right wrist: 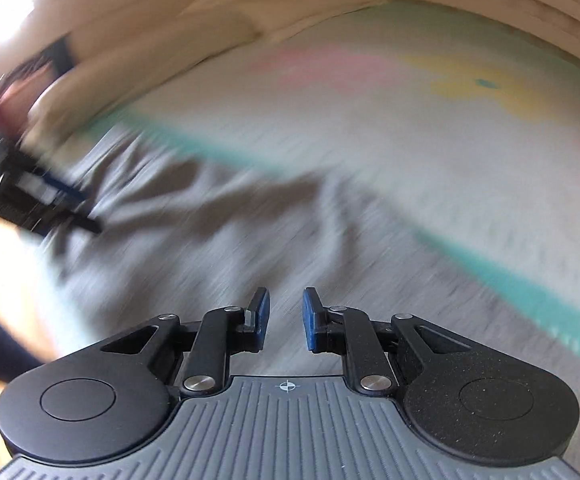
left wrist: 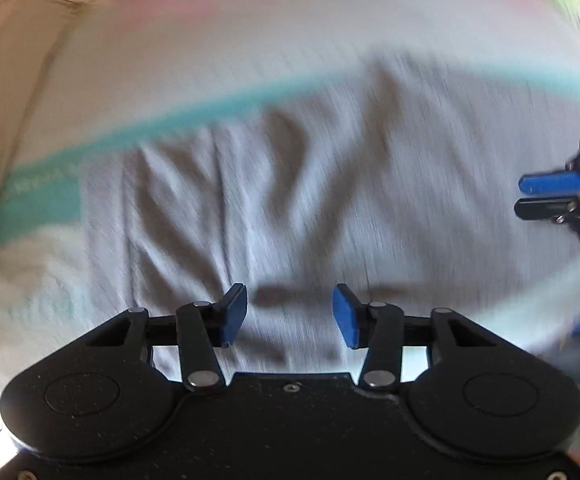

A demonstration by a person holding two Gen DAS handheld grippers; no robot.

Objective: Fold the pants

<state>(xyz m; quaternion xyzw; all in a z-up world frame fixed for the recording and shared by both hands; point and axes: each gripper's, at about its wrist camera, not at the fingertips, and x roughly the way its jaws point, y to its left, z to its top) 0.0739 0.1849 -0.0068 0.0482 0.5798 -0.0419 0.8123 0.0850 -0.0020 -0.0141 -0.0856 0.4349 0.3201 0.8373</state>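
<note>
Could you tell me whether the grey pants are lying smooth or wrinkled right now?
Wrinkled: the grey pants lie on the patterned mat with deep, shadowed creases across the fabric. Whether they are already folded, the blurred pictures cannot tell.

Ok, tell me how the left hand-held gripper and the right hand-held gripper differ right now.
The left hand-held gripper has a wider gap between its blue pads; the right hand-held gripper has a narrow one. The left's body is plain black, the right's ribbed grey. Both are empty, hovering over the wrinkled grey pants on the pastel-striped white mat.
</note>
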